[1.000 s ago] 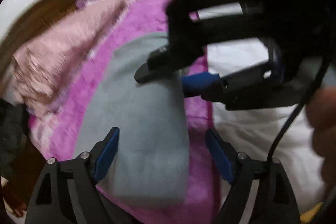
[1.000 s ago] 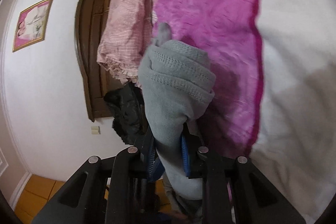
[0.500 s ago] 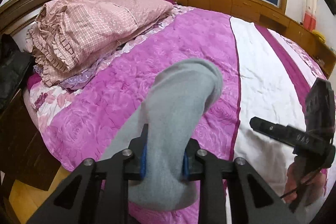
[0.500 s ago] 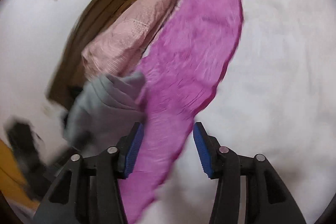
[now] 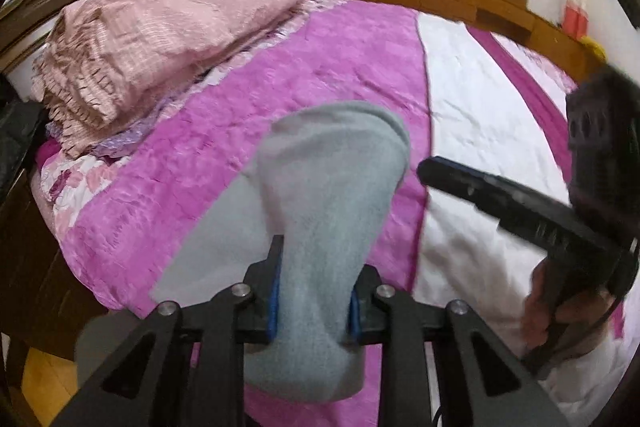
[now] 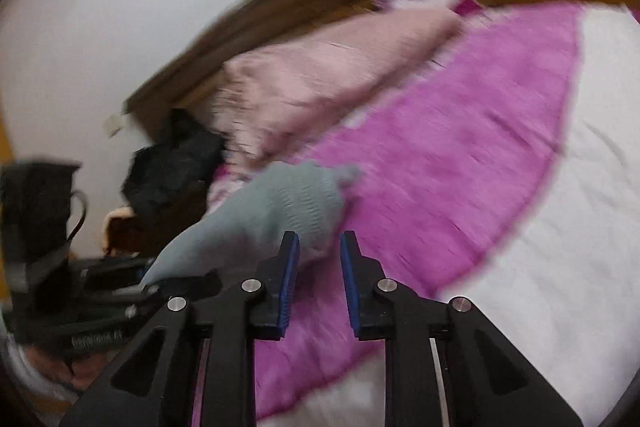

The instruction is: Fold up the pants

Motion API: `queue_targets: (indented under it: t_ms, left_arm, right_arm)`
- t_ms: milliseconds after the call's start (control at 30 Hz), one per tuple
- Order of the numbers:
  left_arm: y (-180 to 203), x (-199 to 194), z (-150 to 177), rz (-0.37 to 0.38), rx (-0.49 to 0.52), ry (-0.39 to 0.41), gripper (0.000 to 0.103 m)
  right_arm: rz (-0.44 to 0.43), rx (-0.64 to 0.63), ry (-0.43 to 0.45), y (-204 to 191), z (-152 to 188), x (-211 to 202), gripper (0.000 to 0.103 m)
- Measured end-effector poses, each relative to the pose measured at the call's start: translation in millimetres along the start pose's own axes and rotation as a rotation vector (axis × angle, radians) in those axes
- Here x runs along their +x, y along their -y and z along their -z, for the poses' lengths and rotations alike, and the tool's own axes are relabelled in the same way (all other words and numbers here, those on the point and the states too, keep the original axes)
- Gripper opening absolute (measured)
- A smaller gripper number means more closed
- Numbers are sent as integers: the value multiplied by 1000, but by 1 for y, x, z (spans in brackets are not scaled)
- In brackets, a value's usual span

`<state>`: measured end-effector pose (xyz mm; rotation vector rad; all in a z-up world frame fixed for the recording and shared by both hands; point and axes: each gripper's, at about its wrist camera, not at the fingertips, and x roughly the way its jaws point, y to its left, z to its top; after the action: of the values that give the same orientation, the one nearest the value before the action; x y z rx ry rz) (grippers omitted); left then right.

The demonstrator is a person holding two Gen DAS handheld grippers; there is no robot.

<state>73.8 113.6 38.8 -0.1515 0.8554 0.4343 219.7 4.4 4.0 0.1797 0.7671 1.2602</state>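
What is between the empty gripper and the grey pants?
Nothing visible. The right gripper has nothing between its pads; its jaws have just been closing. The grey pants, pinched in the left gripper, hang just left of it, above the pink bedspread.

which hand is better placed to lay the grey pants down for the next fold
Left. The left hand-held gripper is clamped on the grey pants above the bed; the right hand-held gripper has nothing between its jaws.

No legible txt; marks on right gripper (image 5: 520, 211) too blurred.
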Motion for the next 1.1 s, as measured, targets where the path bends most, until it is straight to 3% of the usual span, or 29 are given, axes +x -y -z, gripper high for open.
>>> queue_targets:
  t_ms: [133,267,333,433,500,567,700,800,967,1033,1100]
  left_arm:
    - [46,6,29,-27,97,-7,28]
    - [66,12,39,-52,148,-26,35]
    - [52,2,33,28,95,-35,38]
    - [23,-19,21,177,28,-37,44]
    - [7,-36,11,233,20,-8,54]
    - [-11,-56,-1,271,57,47,77]
    - [-54,-56,-20,288,123,90,92]
    - [-84,-1,-26,291,100,-71,94]
    - [-97,97,-23,499,-15,-411,94]
    - [-88,125,-18,575,-41,-476,97]
    - [-81,130,-24,591,-46,-465,99]
  right_arm:
    - [34,269,-4,41,33,-44,26]
    - [43,534,-43,65,72,-61,29]
    - [-13,647,-43,67,89,-61,32]
    - [-93,749,-4,58,100,-59,47]
    - [-140,785,13,48,100,-55,55]
    - [-180,805,25,34,100,-48,64]
    - [-83,790,-18,13,103,-26,67]
    - [5,765,-17,-2,105,-21,67]
    - [45,672,-12,-21,95,6,67]
    - [45,652,20,-19,88,18,67]
    - [42,650,54,-15,85,21,67]
